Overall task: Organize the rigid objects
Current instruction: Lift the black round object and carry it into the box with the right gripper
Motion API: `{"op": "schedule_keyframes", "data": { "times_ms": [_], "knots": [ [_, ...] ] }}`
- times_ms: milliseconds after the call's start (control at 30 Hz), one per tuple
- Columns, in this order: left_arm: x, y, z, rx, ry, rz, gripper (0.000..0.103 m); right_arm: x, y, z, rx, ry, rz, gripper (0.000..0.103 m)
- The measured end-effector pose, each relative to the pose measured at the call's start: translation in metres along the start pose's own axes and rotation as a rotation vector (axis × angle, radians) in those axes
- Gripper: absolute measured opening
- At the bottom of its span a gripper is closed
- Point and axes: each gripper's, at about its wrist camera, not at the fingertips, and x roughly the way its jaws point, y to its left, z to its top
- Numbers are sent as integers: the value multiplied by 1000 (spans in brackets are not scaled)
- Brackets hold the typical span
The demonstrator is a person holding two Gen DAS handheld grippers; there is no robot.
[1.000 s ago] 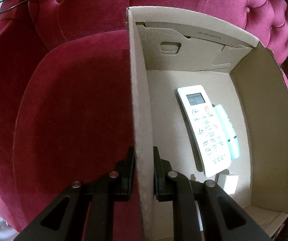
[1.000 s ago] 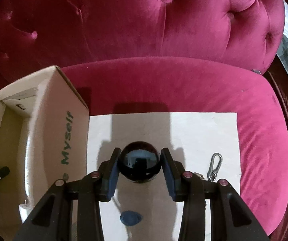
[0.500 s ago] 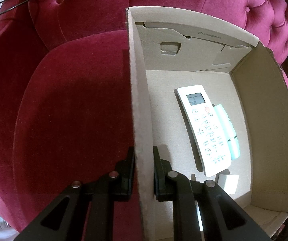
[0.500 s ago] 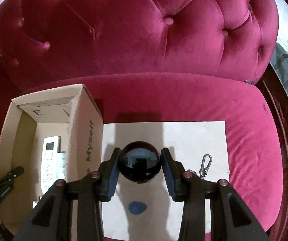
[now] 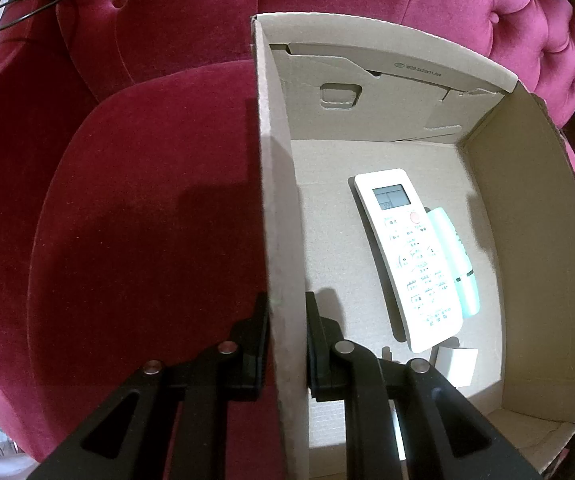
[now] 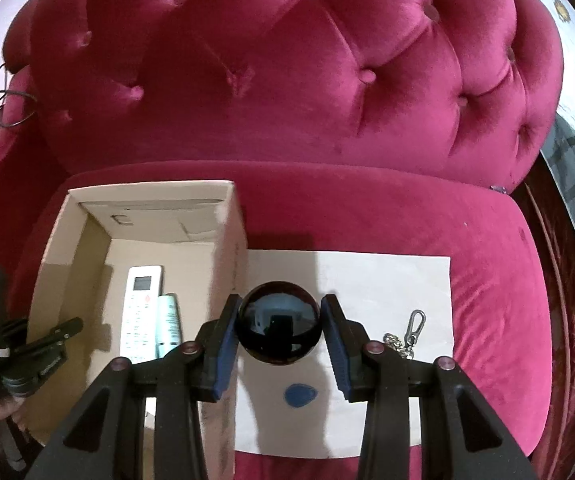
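Observation:
My right gripper is shut on a shiny black ball and holds it high above the white sheet, just right of the cardboard box. My left gripper is shut on the box's left wall; it also shows in the right wrist view. Inside the box lie a white remote and a pale green tube, both also in the right wrist view, remote and tube. A small white piece lies near them.
The box and sheet rest on a red velvet sofa seat with a tufted back. A blue pick-shaped piece and a metal carabiner with chain lie on the sheet. A cable hangs at the sofa's left.
My right gripper has risen and drawn back with the ball, so the whole box and its contents now show. My left gripper has kept its hold on the box wall.

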Motion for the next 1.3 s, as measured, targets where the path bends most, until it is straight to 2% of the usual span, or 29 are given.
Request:
{"op": "schedule_keyframes", "data": {
  "times_ms": [567, 1067, 1300],
  "knots": [
    [1, -1, -1, -1, -1, 3, 16, -16, 61, -3, -99, -12, 72, 43],
    [-1, -1, -1, -2, -1, 2, 16, 8, 103, -20, -154, 40, 133, 43],
    [0, 0, -1, -2, -1, 3, 16, 29, 116, -38, -160, 98, 151, 43]
  ]
}}
